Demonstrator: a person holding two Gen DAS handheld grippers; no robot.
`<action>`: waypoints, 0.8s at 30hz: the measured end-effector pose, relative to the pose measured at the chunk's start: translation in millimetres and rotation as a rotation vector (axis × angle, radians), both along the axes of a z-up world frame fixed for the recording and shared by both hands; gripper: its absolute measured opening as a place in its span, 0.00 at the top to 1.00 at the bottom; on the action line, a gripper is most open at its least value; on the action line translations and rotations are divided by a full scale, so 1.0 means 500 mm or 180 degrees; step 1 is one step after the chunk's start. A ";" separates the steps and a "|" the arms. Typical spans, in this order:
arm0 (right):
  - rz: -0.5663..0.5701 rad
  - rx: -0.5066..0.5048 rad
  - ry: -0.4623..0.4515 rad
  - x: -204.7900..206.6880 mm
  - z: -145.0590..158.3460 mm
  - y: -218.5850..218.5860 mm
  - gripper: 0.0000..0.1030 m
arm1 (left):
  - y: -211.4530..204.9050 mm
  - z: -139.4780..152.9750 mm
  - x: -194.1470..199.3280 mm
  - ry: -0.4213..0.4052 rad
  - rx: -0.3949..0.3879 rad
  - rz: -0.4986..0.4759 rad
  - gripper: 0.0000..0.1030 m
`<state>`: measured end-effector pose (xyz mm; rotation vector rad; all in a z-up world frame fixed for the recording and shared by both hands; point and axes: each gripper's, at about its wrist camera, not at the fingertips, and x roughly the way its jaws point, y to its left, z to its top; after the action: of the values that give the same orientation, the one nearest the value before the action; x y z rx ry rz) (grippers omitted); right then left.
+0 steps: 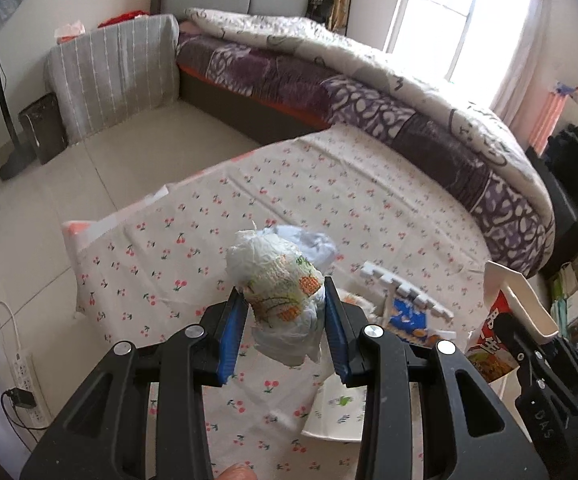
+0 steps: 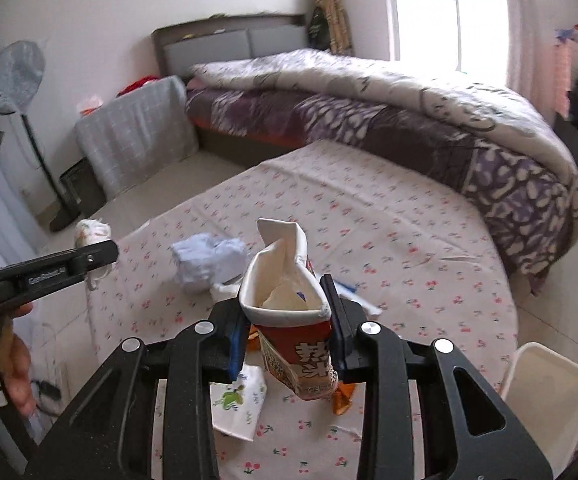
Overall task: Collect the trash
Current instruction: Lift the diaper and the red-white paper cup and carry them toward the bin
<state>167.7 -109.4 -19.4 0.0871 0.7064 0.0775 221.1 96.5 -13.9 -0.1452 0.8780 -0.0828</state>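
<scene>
My left gripper (image 1: 285, 312) is shut on a crumpled white wrapper with orange print (image 1: 283, 292), held above the cherry-print tablecloth (image 1: 209, 240). It also shows at the left of the right wrist view (image 2: 93, 256). My right gripper (image 2: 287, 320) is shut on a squashed red and white paper cup (image 2: 289, 320), held above the table; the cup also shows at the right of the left wrist view (image 1: 497, 320). A crumpled pale blue tissue (image 2: 209, 260) lies on the cloth ahead of it.
More litter lies on the cloth: a printed white napkin (image 2: 237, 400), an orange wrapper (image 2: 343, 398), a blue and white packet (image 1: 409, 320). A white bin (image 2: 545, 392) stands at the lower right. A bed with a quilt (image 2: 369, 92) lies behind the table.
</scene>
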 end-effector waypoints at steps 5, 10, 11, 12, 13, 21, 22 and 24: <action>-0.0182 -0.0022 -0.0082 -0.020 0.016 -0.027 0.70 | -0.035 0.013 -0.015 -0.0088 0.0046 -0.0076 0.64; -0.0246 -0.0055 -0.0099 -0.041 0.025 -0.043 0.70 | -0.071 0.019 -0.032 -0.0127 0.0054 -0.0164 0.64; -0.0258 -0.0058 -0.0100 -0.045 0.027 -0.047 0.70 | -0.079 0.020 -0.035 -0.0132 0.0055 -0.0189 0.64; -0.0269 -0.0061 -0.0104 -0.049 0.028 -0.051 0.69 | -0.084 0.020 -0.038 -0.0136 0.0057 -0.0206 0.64; -0.0281 -0.0061 -0.0104 -0.051 0.029 -0.054 0.69 | -0.092 0.020 -0.041 -0.0142 0.0063 -0.0231 0.64; -0.0424 -0.0054 -0.0098 -0.071 0.037 -0.097 0.69 | -0.146 0.020 -0.060 -0.0159 0.0072 -0.0371 0.64; -0.0454 -0.0049 -0.0093 -0.074 0.038 -0.105 0.69 | -0.154 0.020 -0.062 -0.0160 0.0071 -0.0392 0.64; -0.0501 -0.0047 -0.0084 -0.077 0.039 -0.117 0.69 | -0.167 0.019 -0.065 -0.0161 0.0070 -0.0423 0.64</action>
<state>129.2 -168.1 -0.2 0.1271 0.6716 -0.0772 188.5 12.8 -4.4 -0.0638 0.8373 -0.2001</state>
